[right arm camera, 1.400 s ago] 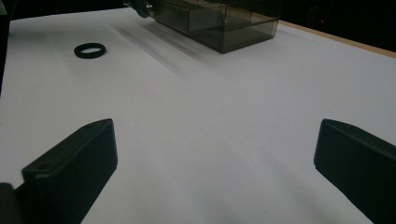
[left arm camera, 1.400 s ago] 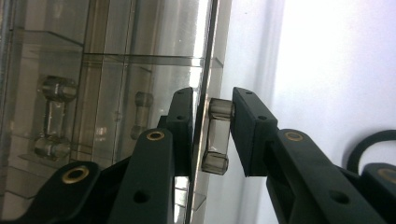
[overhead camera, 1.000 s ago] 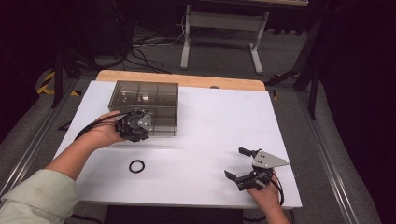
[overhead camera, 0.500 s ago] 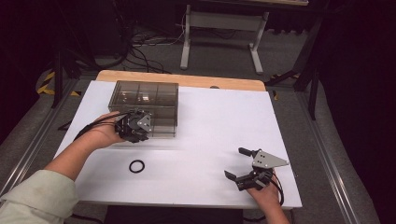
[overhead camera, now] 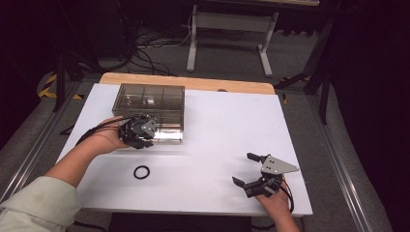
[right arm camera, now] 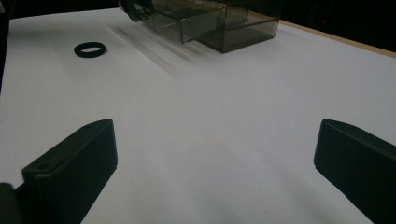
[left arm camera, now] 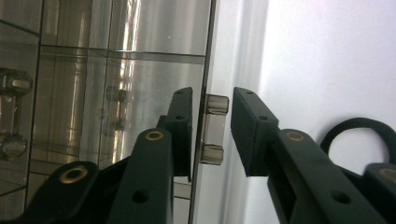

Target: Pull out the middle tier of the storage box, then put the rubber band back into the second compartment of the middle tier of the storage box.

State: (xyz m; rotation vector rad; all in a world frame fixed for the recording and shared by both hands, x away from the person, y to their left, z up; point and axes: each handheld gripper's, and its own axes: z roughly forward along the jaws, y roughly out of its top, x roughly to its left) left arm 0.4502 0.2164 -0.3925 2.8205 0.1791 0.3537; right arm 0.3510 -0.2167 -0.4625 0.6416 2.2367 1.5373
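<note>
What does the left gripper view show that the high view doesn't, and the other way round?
Left gripper view: a small clear handle sits between the left gripper's jaws, which have just been opening, with slim gaps either side. High view: the whole white table, the right gripper open near its front edge, a pale sleeve. Both: the smoky clear box and the black ring.

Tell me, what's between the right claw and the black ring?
Nothing: just bare white table between the right claw and the ring, as the high view shows.
</note>
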